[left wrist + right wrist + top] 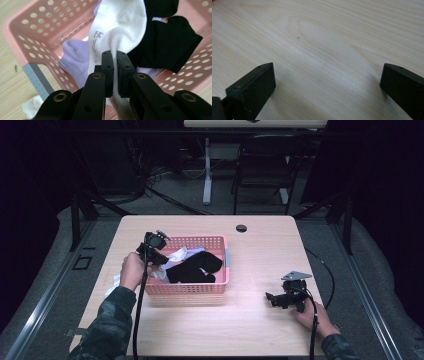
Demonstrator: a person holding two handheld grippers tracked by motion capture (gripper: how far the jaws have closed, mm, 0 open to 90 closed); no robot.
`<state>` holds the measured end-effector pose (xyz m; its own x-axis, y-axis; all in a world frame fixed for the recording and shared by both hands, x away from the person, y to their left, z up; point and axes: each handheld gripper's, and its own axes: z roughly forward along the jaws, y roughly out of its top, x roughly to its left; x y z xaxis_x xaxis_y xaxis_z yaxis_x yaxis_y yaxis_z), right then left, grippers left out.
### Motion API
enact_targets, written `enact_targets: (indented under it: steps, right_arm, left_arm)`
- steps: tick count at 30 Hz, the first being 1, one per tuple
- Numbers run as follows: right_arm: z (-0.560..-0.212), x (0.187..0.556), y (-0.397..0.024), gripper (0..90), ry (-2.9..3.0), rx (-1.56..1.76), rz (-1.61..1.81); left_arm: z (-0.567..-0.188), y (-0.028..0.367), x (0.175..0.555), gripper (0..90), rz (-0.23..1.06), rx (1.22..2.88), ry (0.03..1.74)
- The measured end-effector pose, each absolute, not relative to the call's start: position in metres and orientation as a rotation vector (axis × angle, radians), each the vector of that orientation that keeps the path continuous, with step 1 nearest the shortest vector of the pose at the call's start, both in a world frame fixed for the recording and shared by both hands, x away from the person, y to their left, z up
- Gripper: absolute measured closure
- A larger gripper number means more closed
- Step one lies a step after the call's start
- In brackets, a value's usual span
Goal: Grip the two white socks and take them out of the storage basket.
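Note:
A pink perforated basket [192,289] [37,32] stands left of the table's middle. In it lie a white sock [120,25] [176,255], black socks [197,267] [167,42] and a lilac sock [75,60]. My left gripper [161,259] [114,60] hangs over the basket's left part. It is shut on the white sock, whose fabric runs between the two pads and drapes down into the basket. My right gripper [271,299] [327,75] rests low over the bare table at the right, open, with nothing between its jaws.
A white piece of cloth [114,282] [31,107] lies on the table just outside the basket's left wall. The basket has a grey handle [37,77]. A dark round cable hole [241,228] sits near the table's far edge. A chair [265,165] stands beyond.

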<state>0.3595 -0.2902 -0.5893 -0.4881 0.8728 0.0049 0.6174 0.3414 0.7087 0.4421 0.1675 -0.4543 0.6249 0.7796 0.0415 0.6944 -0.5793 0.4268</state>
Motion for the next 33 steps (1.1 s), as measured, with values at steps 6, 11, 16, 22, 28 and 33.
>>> enact_targets:
  steps: [6,11,16,22,28,33]
  right_arm:
    - [-0.589,0.360,-0.290,0.0,2.234,1.315,0.933]
    - [-0.589,0.360,-0.290,0.0,2.235,1.313,0.932]
    - [-0.589,0.359,-0.290,0.0,2.235,1.314,0.931]
    - [-0.589,0.360,-0.290,0.0,2.235,1.314,0.931]
    - [-0.589,0.359,-0.290,0.0,2.235,1.314,0.931]
    - [-0.589,0.359,-0.290,0.0,2.235,1.314,0.931]
  left_arm:
    - [-0.441,0.168,0.439,85.5,0.335,2.453,1.155]
    - [-0.430,0.170,0.437,85.5,0.345,2.433,1.141]
    - [-0.419,0.173,0.435,85.5,0.365,2.421,1.135]
    - [-0.406,0.179,0.431,85.5,0.396,2.405,1.128]
    - [-0.396,0.190,0.427,85.5,0.440,2.374,1.147]
    - [-0.391,0.200,0.425,85.5,0.458,2.344,1.174]
